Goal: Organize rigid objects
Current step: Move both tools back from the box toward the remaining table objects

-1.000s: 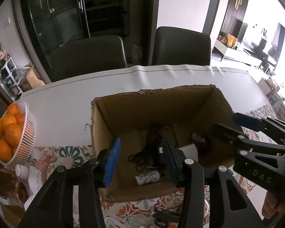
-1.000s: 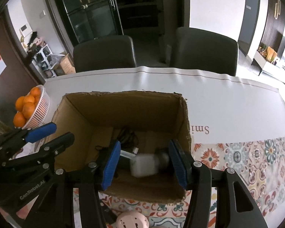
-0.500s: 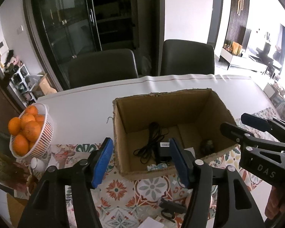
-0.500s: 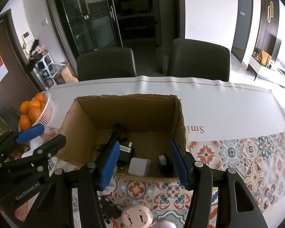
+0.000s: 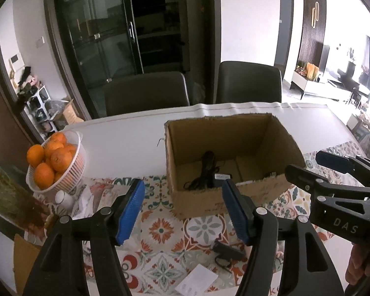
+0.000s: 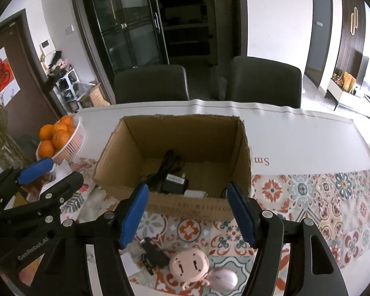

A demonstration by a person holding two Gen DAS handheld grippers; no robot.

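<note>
Both claws hung over the patterned tablecloth [image 6: 308, 197], short of the cardboard box [image 6: 185, 207]! The right claw [image 6: 188, 213] stood wide open, blue pads spread and nothing between them, and the box's near wall sat just ahead of its tips. Inside the box, beyond that wall, lay a black charger [image 6: 174, 183] with a coiled black cable [image 6: 169, 164] behind it, and a small white block [image 6: 194, 193] just to the charger's right.

Below the right claw, nearer than its pads, a round pink gadget [image 6: 188, 262] rested on the cloth, a pale mouse [image 6: 223, 278] touching it on the right and a small black device [image 6: 153, 252] just to its left.

The left claw [image 5: 182, 212] was open too, empty, its right pad overlapping the box's near edge in its own view. The box [image 5: 209, 204] sat ahead and a little right of it, the cable [image 5: 204, 170] showing inside. Under that claw lay the black device [image 5: 225, 249] and a white card [image 5: 197, 281]. Off to its left stood a white basket [image 5: 71, 175] of oranges [image 5: 54, 157]. Two dark chairs [image 6: 264, 81] stood beyond the table's far edge.
</note>
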